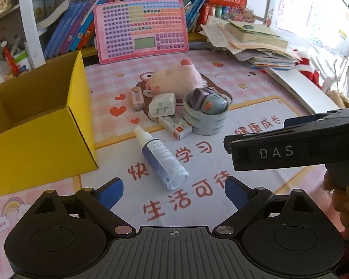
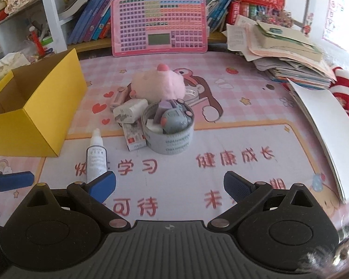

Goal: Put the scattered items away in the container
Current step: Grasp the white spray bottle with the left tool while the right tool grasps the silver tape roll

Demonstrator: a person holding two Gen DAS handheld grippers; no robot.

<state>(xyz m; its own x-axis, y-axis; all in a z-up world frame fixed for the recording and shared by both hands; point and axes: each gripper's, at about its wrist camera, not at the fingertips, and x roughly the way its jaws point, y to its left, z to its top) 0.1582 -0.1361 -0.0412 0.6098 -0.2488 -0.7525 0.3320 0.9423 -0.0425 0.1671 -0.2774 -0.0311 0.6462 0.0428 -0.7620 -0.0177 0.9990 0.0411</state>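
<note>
Spray bottle [image 1: 161, 160] lies flat on desk mat [image 1: 256, 88], right of open yellow box [image 1: 41, 144], near tape roll [image 1: 204, 118] holding what may be toys. Left gripper [image 1: 173, 191] spread, empty; right gripper [image 2: 169, 186] spread, empty.

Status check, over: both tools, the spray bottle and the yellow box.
Left tool open, empty. Right tool open, empty. Spray bottle lying on the mat just ahead of left tool; yellow box open. Nothing blocking the bottle.
</note>
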